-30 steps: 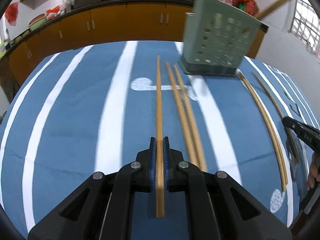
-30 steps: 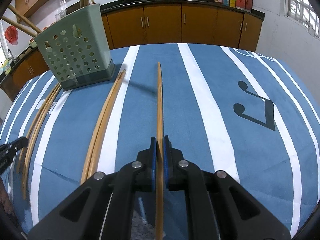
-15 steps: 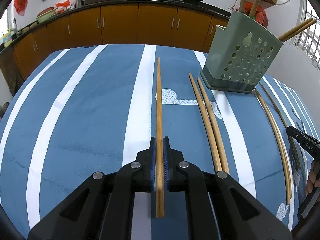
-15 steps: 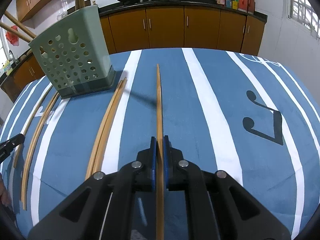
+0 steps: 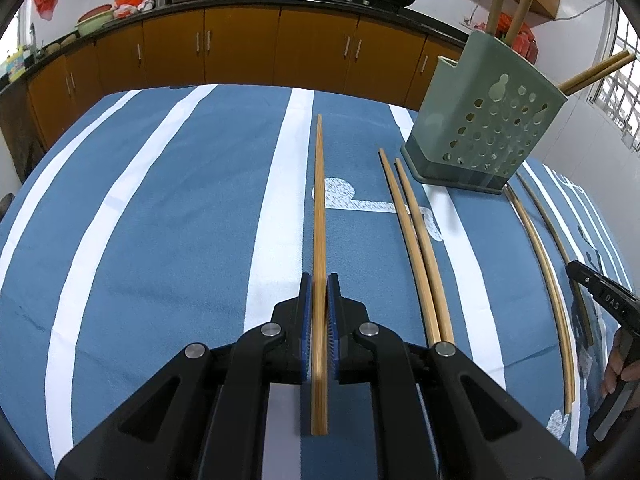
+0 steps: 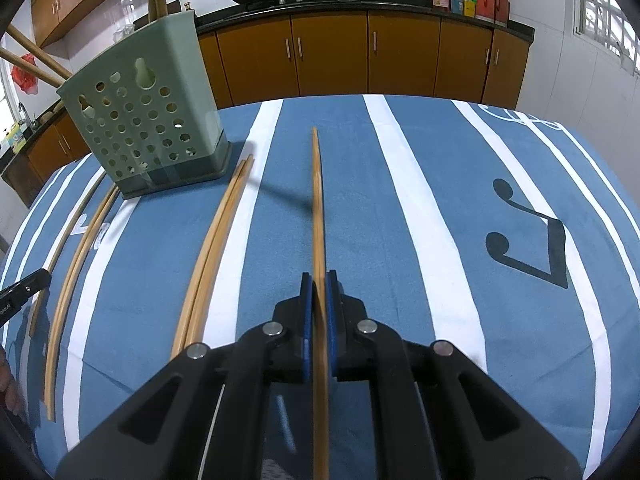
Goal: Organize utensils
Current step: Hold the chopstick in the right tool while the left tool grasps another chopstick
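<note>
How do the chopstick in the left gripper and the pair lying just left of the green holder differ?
The held chopstick is single and clamped between the left gripper pads; the loose pair is two sticks untouched on the blue striped cloth. The held chopstick runs straight along the gripper's axis; the loose pair angles toward the green holder, nearer its base. Both look like the same plain bamboo.
</note>
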Demonstrator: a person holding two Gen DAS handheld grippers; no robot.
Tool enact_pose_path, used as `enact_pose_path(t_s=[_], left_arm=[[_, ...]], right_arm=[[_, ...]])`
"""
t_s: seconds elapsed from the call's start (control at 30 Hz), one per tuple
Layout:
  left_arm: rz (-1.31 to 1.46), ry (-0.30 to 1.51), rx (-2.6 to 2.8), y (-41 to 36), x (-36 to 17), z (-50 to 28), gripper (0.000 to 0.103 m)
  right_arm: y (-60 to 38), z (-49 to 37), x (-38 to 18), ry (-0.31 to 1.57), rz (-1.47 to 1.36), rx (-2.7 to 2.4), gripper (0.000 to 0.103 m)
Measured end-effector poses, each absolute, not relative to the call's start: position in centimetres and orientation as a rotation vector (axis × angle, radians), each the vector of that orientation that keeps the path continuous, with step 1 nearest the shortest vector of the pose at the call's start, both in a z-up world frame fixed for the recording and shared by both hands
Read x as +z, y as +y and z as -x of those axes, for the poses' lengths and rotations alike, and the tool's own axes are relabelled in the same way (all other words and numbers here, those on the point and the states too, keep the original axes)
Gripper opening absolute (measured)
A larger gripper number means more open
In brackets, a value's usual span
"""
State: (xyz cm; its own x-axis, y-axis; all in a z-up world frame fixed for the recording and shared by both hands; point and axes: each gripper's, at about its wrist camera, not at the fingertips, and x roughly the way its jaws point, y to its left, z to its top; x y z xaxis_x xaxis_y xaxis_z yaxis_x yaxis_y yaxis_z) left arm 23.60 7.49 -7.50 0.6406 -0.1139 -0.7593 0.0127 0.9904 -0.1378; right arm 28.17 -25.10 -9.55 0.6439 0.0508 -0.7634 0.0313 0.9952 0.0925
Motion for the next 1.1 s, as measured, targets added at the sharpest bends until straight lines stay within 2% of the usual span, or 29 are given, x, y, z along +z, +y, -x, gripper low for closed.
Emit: enact_pose_path(t_s=[1.1], left_arm=[[0.035, 0.878, -0.036, 6.4, -7.4, -22.8, 0.009]], right_arm=[[-25.1, -26.9, -9.6, 0.872, -0.108, 0.009, 0.008]])
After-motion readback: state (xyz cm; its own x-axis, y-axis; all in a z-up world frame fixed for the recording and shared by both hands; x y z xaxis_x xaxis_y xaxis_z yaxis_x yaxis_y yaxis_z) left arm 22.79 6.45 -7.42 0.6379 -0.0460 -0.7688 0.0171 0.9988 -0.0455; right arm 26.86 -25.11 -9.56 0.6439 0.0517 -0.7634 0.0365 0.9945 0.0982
